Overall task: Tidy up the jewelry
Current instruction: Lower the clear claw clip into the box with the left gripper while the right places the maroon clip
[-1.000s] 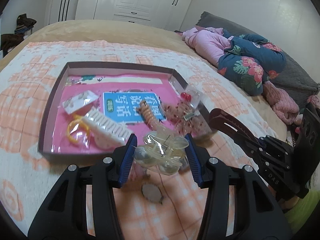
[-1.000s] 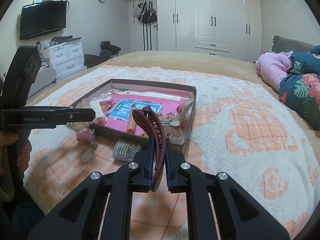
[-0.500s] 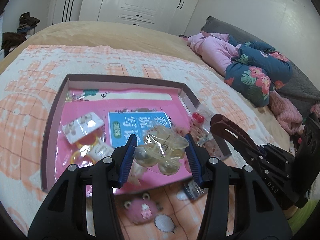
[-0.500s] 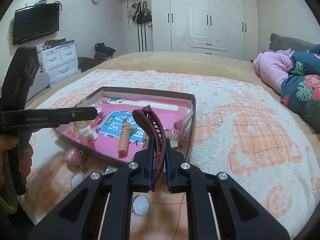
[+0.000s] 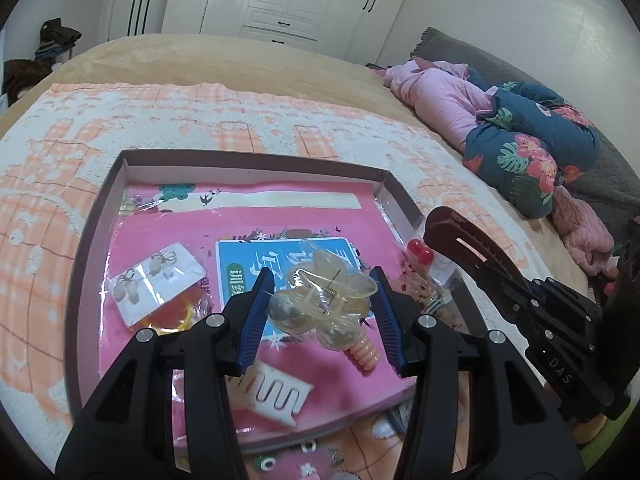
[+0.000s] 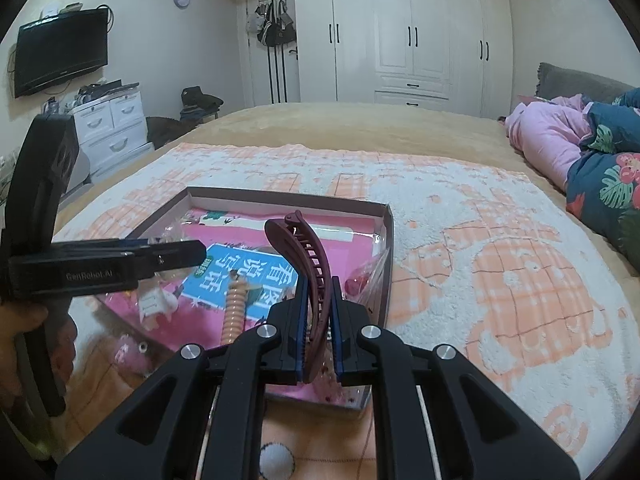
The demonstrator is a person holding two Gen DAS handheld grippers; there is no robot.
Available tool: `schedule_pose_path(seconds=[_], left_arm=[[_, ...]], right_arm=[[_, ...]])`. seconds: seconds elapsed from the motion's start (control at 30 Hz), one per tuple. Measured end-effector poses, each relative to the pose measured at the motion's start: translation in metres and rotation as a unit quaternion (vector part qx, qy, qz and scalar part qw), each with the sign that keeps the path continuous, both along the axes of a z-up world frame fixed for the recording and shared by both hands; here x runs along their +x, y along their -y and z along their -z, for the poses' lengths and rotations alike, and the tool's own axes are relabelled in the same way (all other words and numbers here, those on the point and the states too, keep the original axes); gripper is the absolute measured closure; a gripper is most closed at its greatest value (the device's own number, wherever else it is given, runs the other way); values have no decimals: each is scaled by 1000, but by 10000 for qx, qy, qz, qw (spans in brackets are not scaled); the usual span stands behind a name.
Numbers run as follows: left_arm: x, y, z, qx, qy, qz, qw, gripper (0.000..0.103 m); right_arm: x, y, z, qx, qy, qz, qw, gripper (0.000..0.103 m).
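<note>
Jewelry and hair pieces are split between our 2 grippers and the shallow tray (image 5: 100, 216) on the bed's orange-and-white blanket (image 6: 500, 248). Our left gripper (image 5: 322, 304) is clenched around a clear bagged claw clip (image 5: 320, 300), held above the tray's near half. Our right gripper (image 6: 318, 320) is clamped on a maroon banana clip (image 6: 304, 264), which stands curved upward over the tray's near right corner. Already lying in the tray are an earring card (image 5: 154, 284), a peach spiral clip (image 5: 362, 354), a white comb (image 5: 272, 394) and a blue booklet (image 6: 244, 276). We judge both clips are about to be set down. The slick bag could slide out between the left pads and land on the earring card or outside the rim. The banana clip is pinched at 1 end only, so it may pivot as we lower it and catch the tray's right wall. The 2 grippers sit near each other and could knock together.
</note>
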State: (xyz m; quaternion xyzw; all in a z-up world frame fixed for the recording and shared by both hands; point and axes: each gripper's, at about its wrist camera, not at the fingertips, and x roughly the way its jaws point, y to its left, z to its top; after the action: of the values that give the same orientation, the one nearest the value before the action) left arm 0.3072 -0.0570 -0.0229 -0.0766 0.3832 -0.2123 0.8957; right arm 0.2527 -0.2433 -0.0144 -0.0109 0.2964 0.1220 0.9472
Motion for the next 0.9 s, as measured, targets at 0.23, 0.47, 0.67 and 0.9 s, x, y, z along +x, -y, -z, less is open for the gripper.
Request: schedule_pose_path(seconds=[0.23,0.47,0.67,0.9], left_arm=[[12,0,10,-66,-86,-41,9999,63],[15,-2,18,-50,-143,-40,9999,63],[14,-6,19,-68,-107,-85,9999,61],[1,-13,7,-97,32,-162,9998,53]], right_arm=[[20,-9,14,-95,-267,-17,9996,93],[32,-18,30,-175,-513,3,9985,93],[32,-19,32,-196,-534,50,9984,92],[17,-15,25,-105,-403,18,9991,76]])
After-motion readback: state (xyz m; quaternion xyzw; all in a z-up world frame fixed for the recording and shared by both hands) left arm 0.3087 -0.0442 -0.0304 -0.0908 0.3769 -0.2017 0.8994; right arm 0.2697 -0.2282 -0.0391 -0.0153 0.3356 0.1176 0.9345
